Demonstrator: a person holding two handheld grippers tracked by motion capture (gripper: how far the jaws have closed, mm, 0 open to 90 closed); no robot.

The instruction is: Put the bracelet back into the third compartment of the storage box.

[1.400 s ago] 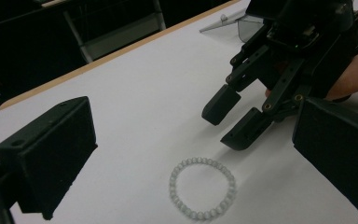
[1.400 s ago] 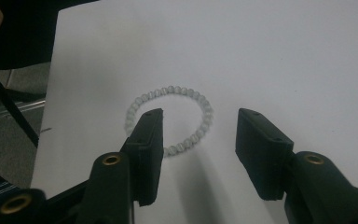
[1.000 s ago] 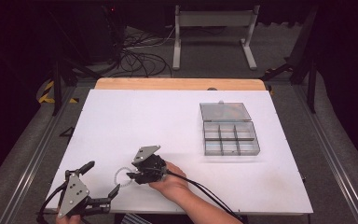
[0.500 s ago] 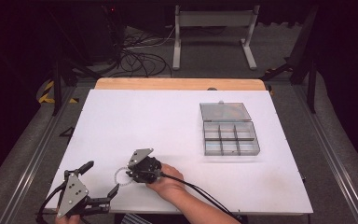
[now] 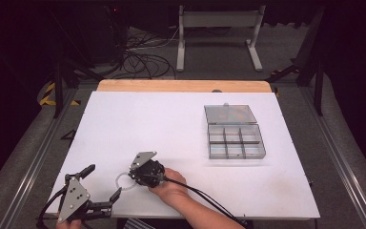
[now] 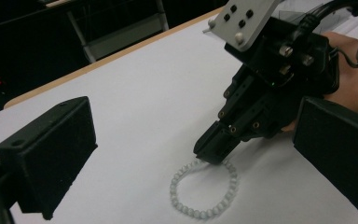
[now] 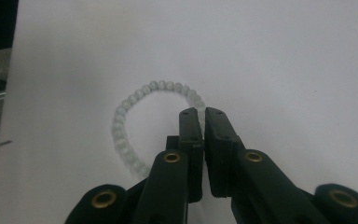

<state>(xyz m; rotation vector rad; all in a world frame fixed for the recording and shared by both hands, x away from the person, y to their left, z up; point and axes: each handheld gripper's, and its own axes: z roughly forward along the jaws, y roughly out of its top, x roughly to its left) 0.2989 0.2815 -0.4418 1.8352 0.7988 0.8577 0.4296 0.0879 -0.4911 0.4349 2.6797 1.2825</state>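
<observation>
High view: a white table (image 5: 186, 143) with a wooden far edge, dark floor and cables (image 5: 143, 57) behind, a compartment box (image 5: 233, 131) right of centre; right gripper (image 5: 134, 176) tips on a pale bead bracelet (image 5: 124, 183), near edge; left gripper (image 5: 102, 186) spread wide, empty; right gripper view shows the right jaws nearly closed at the bracelet's rim, grip uncertain.

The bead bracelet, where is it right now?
The bracelet lies flat on the white table near its front left in the high view, right at the tip of the right claw. The left claw waits just beside it.
</observation>
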